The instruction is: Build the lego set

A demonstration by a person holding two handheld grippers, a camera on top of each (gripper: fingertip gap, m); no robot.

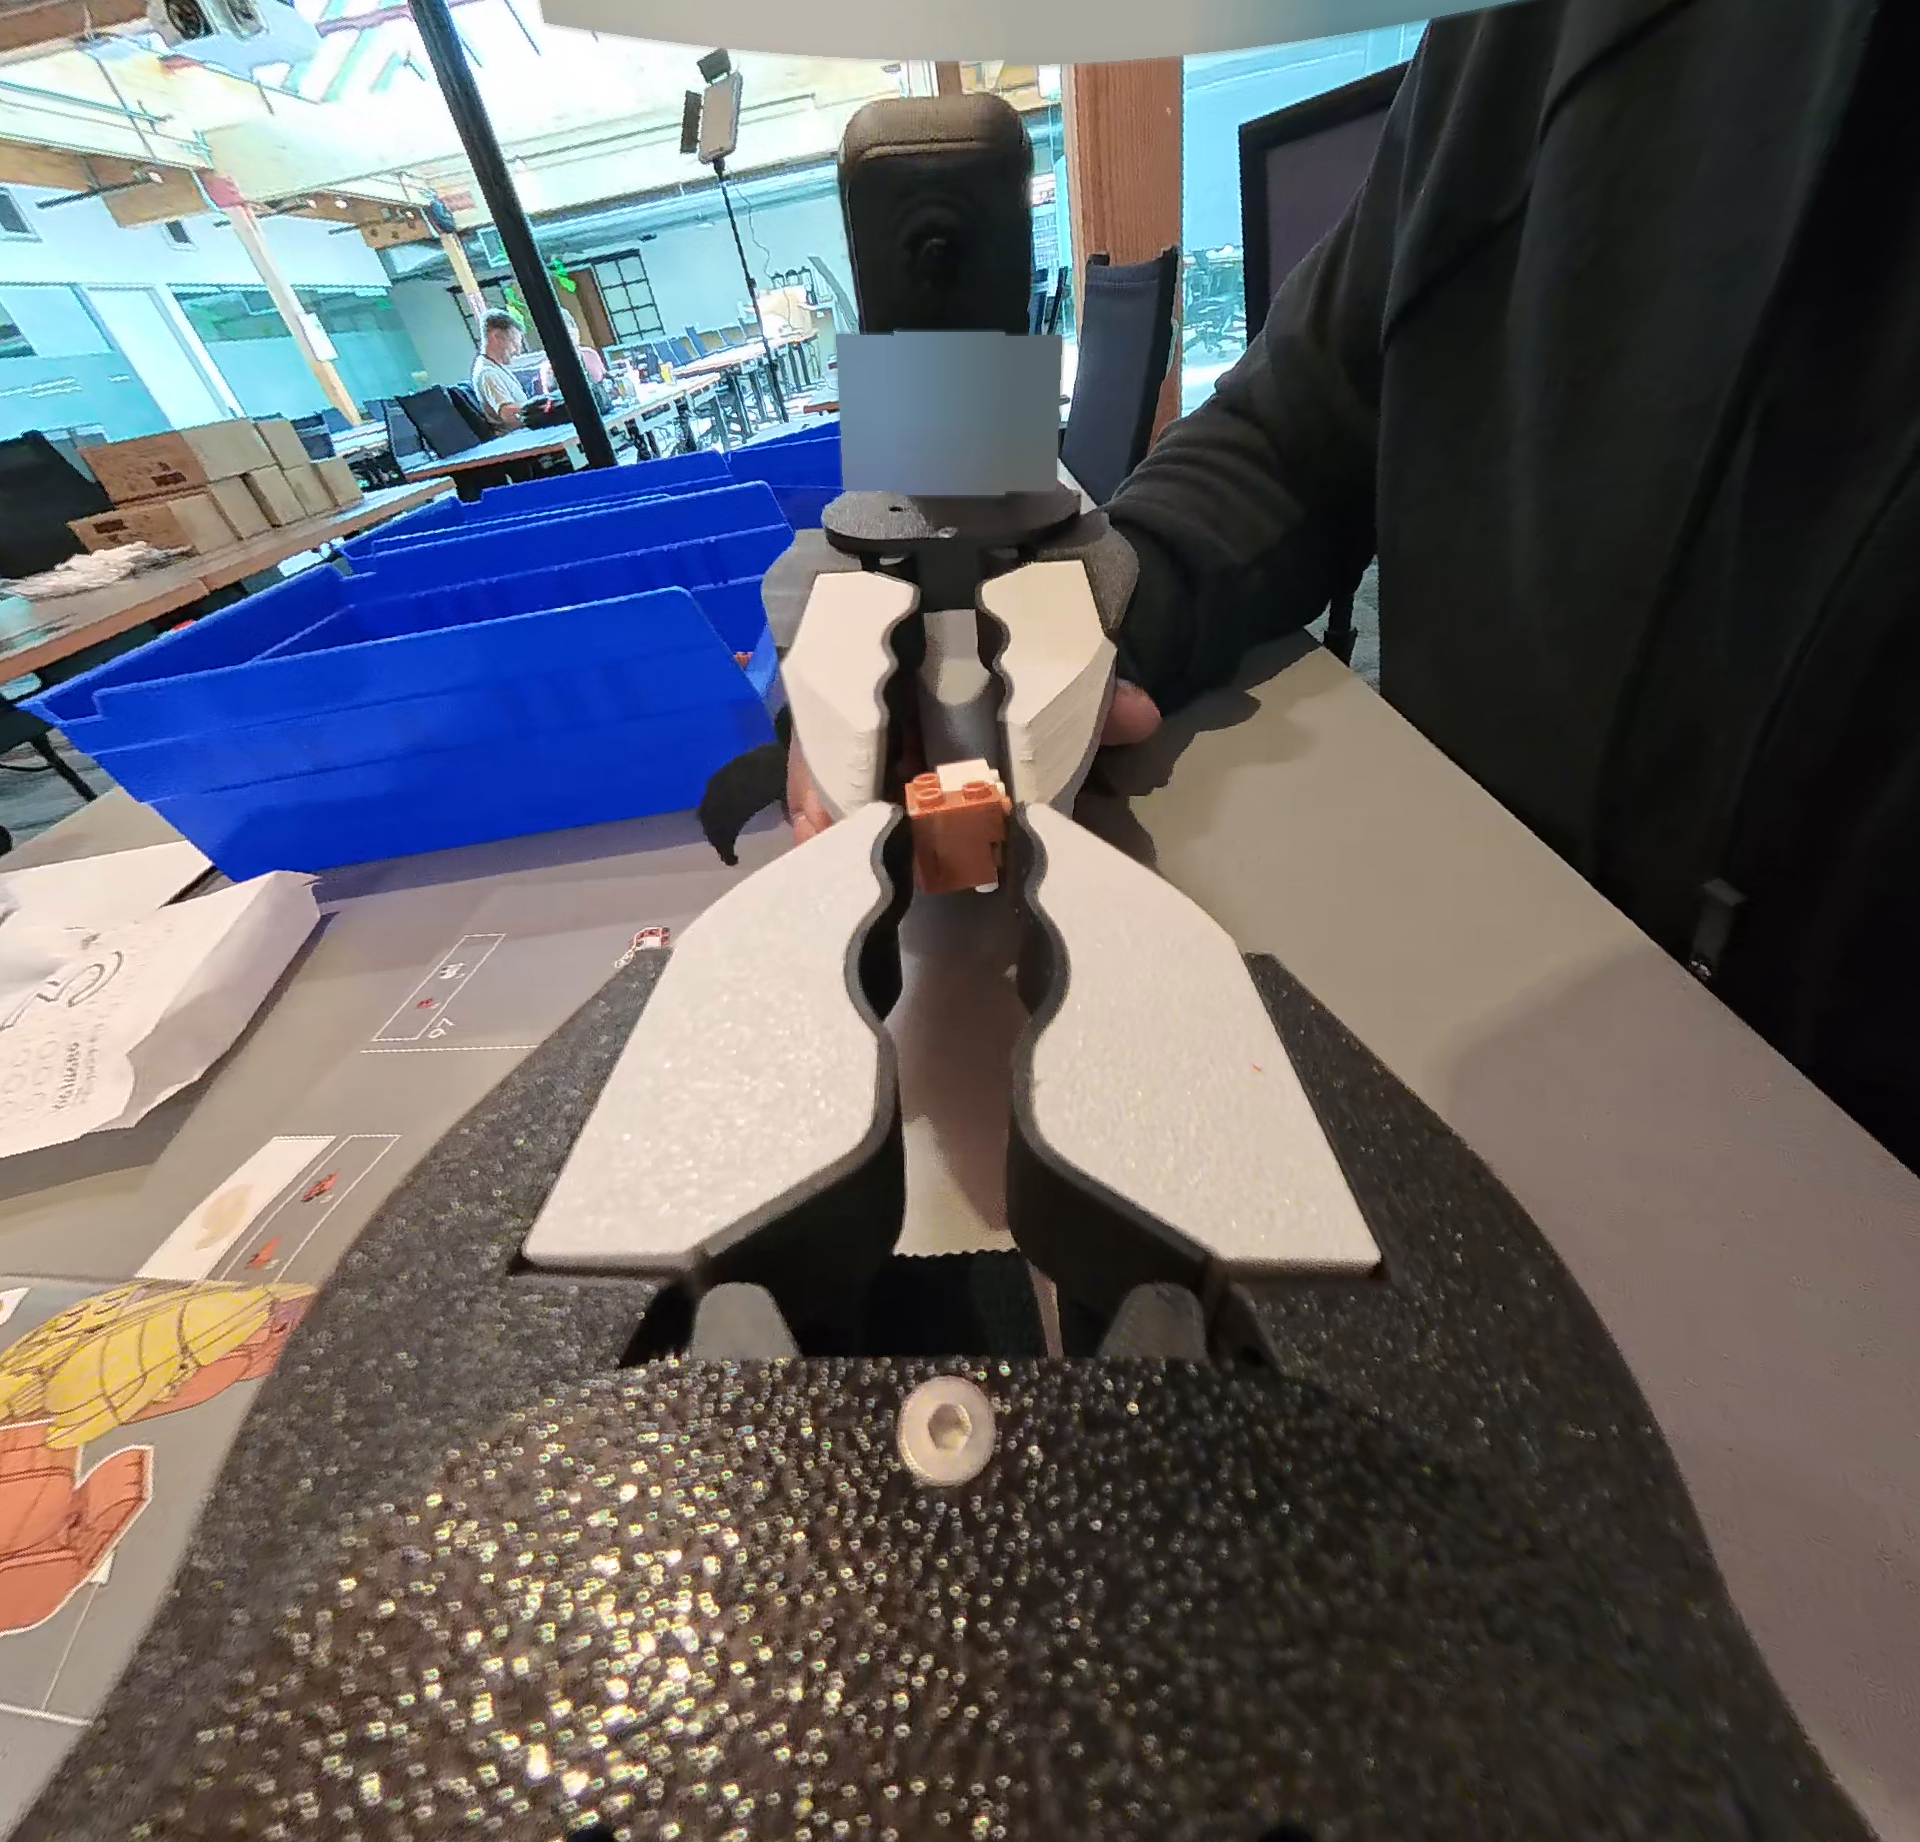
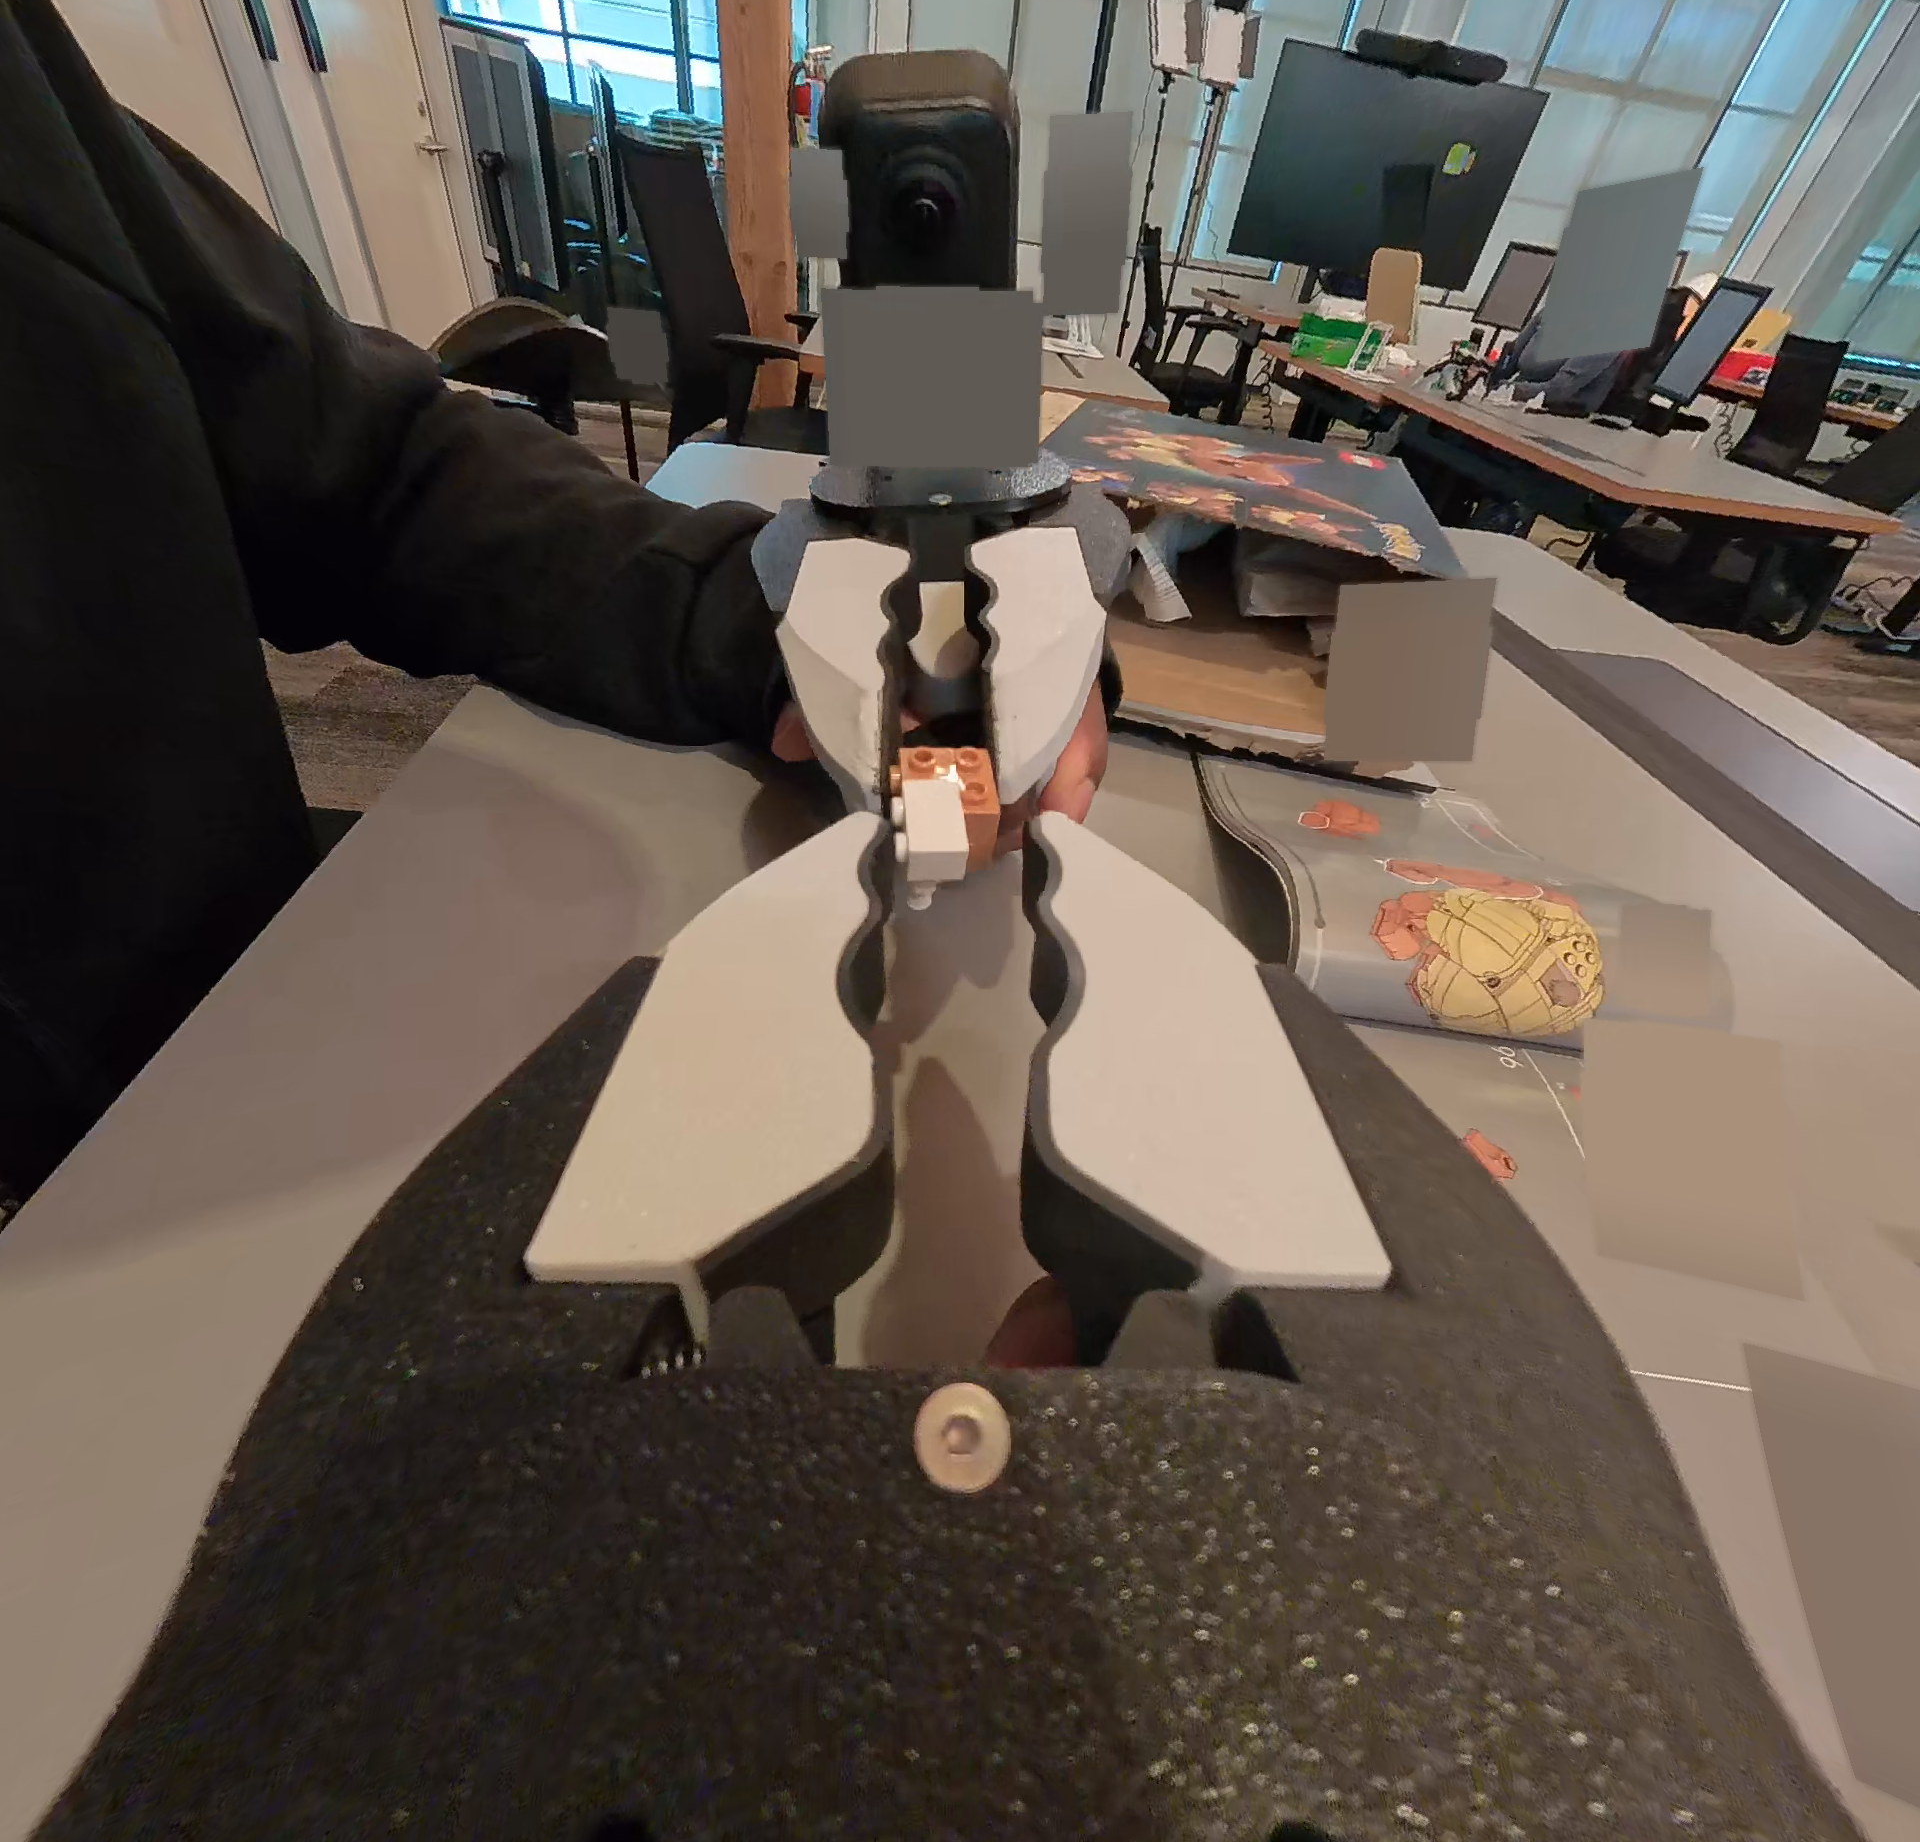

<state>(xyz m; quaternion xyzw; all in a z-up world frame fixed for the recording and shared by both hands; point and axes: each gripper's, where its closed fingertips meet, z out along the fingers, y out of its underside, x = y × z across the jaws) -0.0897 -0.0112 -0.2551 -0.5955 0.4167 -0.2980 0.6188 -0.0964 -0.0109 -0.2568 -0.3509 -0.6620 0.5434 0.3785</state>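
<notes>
Left wrist view: left gripper point(image 1: 954, 831) narrow, clamped on the brown-and-white brick assembly point(image 1: 951, 847), which is held above the bench point(image 1: 1507, 1013) near its person-side edge. Blue bins point(image 1: 436, 743) line the far edge.

Right wrist view: right gripper point(image 2: 951, 842) stands slightly wider, one finger point(image 2: 1049, 857) clear of the assembly. An open booklet point(image 2: 1455, 951) lies alongside.

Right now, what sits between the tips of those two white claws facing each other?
A small brown brick with a white brick attached fills that gap; both wrist views show it.
</notes>
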